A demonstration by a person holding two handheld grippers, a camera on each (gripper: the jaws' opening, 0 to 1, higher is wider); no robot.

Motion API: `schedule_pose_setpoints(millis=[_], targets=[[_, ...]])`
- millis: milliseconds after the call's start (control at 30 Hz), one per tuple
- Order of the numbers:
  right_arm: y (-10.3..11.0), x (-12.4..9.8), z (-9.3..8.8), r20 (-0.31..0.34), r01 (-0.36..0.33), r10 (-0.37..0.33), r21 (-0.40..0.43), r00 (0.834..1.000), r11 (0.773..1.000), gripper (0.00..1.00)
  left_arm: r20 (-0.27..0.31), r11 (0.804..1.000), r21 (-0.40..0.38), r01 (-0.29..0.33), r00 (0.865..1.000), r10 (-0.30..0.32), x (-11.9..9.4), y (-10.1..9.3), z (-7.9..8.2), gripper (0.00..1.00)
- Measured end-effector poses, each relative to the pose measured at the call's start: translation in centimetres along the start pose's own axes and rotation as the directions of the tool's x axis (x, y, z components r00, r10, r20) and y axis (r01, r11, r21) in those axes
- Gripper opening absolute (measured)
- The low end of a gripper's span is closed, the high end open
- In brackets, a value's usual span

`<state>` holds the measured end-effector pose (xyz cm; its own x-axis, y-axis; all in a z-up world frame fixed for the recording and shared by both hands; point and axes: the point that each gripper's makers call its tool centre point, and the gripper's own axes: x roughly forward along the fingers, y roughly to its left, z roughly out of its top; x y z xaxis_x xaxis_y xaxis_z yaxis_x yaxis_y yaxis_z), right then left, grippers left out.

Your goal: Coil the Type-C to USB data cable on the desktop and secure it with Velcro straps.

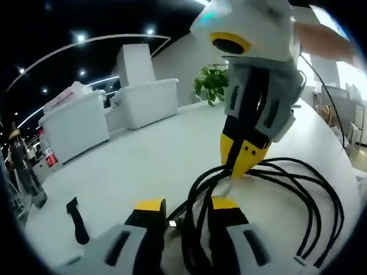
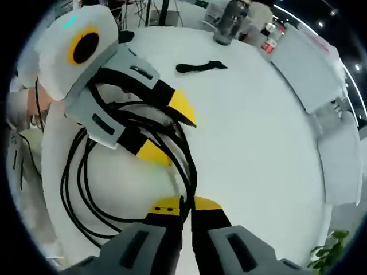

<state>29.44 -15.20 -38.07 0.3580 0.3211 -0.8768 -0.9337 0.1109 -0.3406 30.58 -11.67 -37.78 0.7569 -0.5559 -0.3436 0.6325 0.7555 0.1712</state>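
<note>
already the black cable (image 1: 298, 195) lies in several loops on the white table (image 1: 143, 166), so the coiling step looks nearly done. the left gripper (image 1: 186, 209) stands part open with the bundled strands running between its jaws. the right gripper (image 2: 182, 201) is pinched shut on the cable where the loops meet. the black strap (image 2: 200, 67) lies flat on the table, well apart from the cable. next, one gripper likely must let go and fetch the strap while the other holds the loops together.

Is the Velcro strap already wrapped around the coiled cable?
No, the black Velcro strap lies flat on the white table, apart from the cable coil.
</note>
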Motion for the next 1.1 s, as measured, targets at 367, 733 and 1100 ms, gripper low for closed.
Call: schedule_pose_setpoints(millis=[367, 733, 1100], targets=[[-0.9, -0.1, 0.1, 0.067, 0.002, -0.024, 0.312, 0.997, 0.950, 0.27, -0.061, 0.999, 0.014, -0.051, 0.997, 0.052, -0.1, -0.1, -0.4, 0.10], [0.2, -0.8, -4.2, -0.003, 0.021, -0.024, 0.575, 1.000, 0.818, 0.38, -0.092, 0.965, 0.105, -0.239, 0.964, 0.249, -0.3, 0.9, -0.5, 0.08], [0.9, -0.9, -4.3, -0.006, -0.008, 0.014, 0.582, 1.000, 0.813, 0.38, -0.075, 0.974, 0.088, -0.210, 0.973, 0.217, -0.6, 1.0, -0.3, 0.08]])
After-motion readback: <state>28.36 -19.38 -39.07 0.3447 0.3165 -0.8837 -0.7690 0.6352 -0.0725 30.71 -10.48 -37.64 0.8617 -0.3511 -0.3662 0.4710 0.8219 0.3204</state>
